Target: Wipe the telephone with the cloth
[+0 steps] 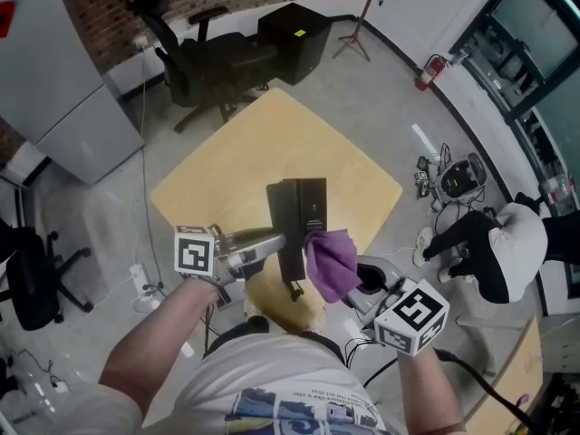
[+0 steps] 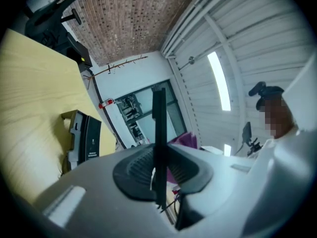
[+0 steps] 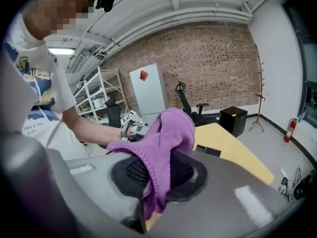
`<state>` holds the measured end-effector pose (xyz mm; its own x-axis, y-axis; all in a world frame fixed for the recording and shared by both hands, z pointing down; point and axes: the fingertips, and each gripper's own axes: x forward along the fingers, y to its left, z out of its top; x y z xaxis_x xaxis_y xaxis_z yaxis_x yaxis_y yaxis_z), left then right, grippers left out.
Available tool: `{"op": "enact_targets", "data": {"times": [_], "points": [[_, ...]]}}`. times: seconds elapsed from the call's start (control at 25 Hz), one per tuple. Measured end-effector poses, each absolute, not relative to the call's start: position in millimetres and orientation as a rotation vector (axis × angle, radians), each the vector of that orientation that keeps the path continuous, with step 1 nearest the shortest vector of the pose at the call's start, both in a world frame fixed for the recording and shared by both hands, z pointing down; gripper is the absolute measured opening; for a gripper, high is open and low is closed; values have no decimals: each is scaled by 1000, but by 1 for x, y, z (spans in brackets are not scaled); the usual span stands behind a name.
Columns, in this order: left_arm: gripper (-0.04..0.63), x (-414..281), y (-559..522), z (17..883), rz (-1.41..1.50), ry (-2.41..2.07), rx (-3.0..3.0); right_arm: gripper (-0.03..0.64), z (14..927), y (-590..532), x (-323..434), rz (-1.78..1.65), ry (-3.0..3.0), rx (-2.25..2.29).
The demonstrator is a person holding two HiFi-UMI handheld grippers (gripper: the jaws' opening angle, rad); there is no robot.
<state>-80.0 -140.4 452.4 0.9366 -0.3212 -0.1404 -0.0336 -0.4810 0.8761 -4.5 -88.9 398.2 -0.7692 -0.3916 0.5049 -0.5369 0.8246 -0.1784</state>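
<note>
A black telephone base (image 1: 314,208) lies on the yellow table (image 1: 227,161); it also shows in the left gripper view as the telephone base (image 2: 85,137). My left gripper (image 1: 283,240) is shut on the black handset (image 1: 288,254), held off the table over its near edge. In the left gripper view the handset (image 2: 159,133) stands edge-on between the jaws of the left gripper (image 2: 159,171). My right gripper (image 1: 359,277) is shut on a purple cloth (image 1: 331,261), which hangs right beside the handset. The cloth (image 3: 166,138) bulges out of the right gripper (image 3: 158,175).
Beyond the table stand a black office chair (image 1: 213,62), a black cabinet (image 1: 294,33) and a grey locker (image 1: 54,89). A coat rack (image 1: 367,12) and a fire extinguisher (image 1: 426,72) are at the far wall. Gear and cables (image 1: 453,179) lie on the floor to the right.
</note>
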Motion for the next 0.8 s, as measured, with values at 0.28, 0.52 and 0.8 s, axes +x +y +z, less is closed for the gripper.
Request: {"op": "enact_targets", "data": {"times": [0.28,0.52,0.8], "points": [[77,-74,-111,439,-342,-115,2070,43,381,-139,-8,347,-2609,756],[77,-75,-98,431,-378,-38,2065,43,384,-137,-27,322,-2630,686],[77,-84,-102,424,-433,-17,2058,43,410,-100,-34,373,-2599,577]]}}
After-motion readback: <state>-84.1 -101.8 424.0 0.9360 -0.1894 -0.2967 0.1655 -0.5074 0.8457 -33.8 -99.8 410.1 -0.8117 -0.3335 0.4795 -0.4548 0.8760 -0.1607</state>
